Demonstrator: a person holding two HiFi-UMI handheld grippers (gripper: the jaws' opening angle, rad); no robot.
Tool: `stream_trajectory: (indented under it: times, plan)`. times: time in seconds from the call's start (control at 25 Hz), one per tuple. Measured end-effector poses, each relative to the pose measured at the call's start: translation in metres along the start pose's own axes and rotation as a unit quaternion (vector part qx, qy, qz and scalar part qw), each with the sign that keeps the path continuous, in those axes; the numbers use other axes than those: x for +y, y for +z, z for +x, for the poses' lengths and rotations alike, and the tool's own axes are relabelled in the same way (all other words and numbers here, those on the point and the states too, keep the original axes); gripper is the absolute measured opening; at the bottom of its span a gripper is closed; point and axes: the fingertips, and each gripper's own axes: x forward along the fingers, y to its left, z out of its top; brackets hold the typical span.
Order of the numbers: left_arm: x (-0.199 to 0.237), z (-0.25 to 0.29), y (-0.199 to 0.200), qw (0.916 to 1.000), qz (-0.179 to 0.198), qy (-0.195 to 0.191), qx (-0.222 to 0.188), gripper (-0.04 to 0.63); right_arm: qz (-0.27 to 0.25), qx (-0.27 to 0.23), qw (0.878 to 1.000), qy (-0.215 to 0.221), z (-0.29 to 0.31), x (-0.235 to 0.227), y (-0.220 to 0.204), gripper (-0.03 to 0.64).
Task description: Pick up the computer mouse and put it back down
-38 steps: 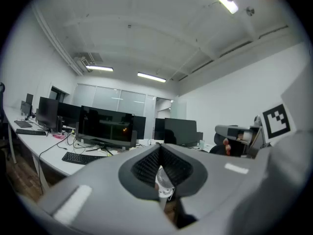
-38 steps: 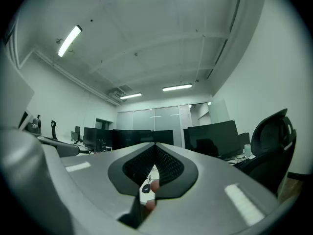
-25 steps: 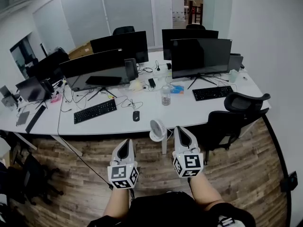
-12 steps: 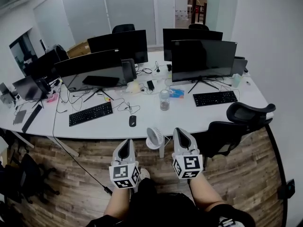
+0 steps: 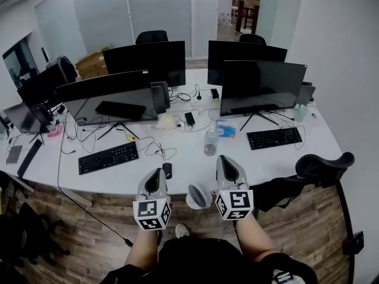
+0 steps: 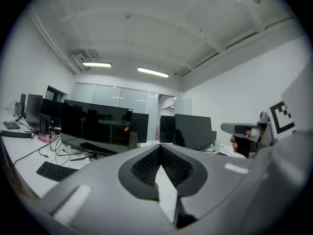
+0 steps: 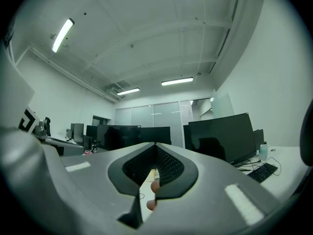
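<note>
**Inspector:** State of the left claw?

**Assistant:** Closed. In the left gripper view its 2 jaws meet tip to tip and hold nothing. In the head view it sits at lower centre-left of the frame, pointing up-frame toward the white surface.

**Inspector:** And the right claw?

**Assistant:** Also closed. In the right gripper view the jaws touch at the tip and grip nothing. In the head view it sits at lower centre-right, level with the left one and well apart from it.

**Inspector:** Location of the computer mouse?

**Assistant:** It lies on the surface near the front edge, just left of frame centre. It is right of the black keyboard and appears just beside the left claw's tip. I cannot tell whether they touch. Neither claw holds it.

**Inspector:** Other items?

**Assistant:** A small white desk fan is at the front edge, between the 2 claws in the frame. A clear cup stands up-frame of the right claw. A second keyboard lies at centre-right under a dark monitor. An office chair sits at the right edge of the surface.
</note>
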Motion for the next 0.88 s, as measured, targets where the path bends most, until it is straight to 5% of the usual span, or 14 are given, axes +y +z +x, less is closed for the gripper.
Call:
stream_trajectory:
  times: [0.36, 0.68, 0.84, 0.88]
  plan:
    - [0.051, 0.083, -0.022, 0.9986, -0.011, -0.038, 0.035, 0.052, -0.012, 0.017, 0.999, -0.029, 0.084, -0.002, -0.014, -0.002]
    - [0.075, 0.126, -0.049, 0.9967, -0.015, 0.012, 0.080, 0.052, -0.001, 0.042, 0.999, -0.023, 0.119, -0.023, -0.029, -0.002]
    - [0.073, 0.139, -0.072, 0.9930, -0.030, -0.002, 0.114, 0.052, -0.003, 0.057, 0.998, -0.022, 0.125, -0.034, -0.040, -0.002]
    - [0.071, 0.143, -0.081, 0.9910, -0.036, -0.015, 0.128, 0.125, -0.002, 0.060, 0.998, -0.022, 0.126, -0.036, -0.043, -0.002]
